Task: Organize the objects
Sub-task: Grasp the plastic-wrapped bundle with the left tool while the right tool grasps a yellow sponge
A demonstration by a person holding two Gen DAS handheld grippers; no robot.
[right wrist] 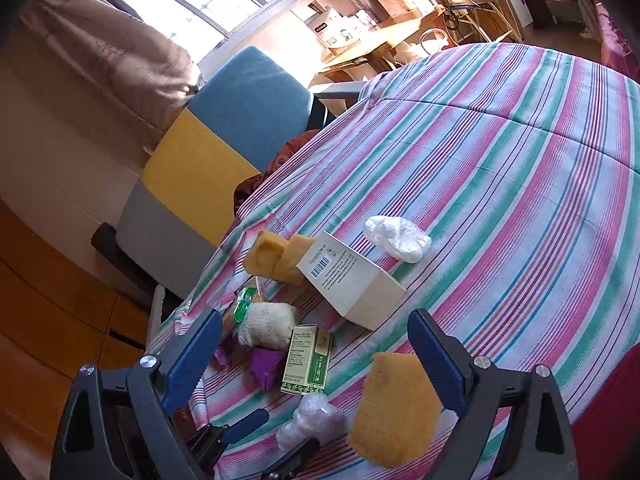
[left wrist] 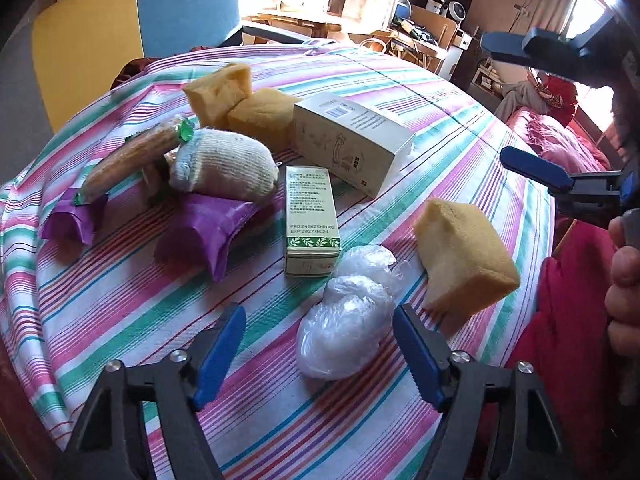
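On the striped cloth lie a crumpled clear plastic bundle (left wrist: 348, 316), a yellow sponge (left wrist: 464, 264), a small green box (left wrist: 310, 220), a larger white box (left wrist: 352, 146), two more sponges (left wrist: 240, 100), a rolled sock (left wrist: 224, 168), a corn packet (left wrist: 132, 160) and purple packets (left wrist: 200, 232). My left gripper (left wrist: 320, 344) is open, low over the cloth, its jaws either side of the plastic bundle. My right gripper (right wrist: 316, 352) is open and empty above the near sponge (right wrist: 396, 404) and green box (right wrist: 308, 360); it also shows at the right of the left wrist view (left wrist: 516, 108).
A second plastic bundle (right wrist: 398, 238) lies farther out on the cloth. A blue, yellow and grey chair (right wrist: 208, 152) stands at the table's far edge. Red fabric (left wrist: 568, 320) hangs past the right edge. Room clutter sits beyond.
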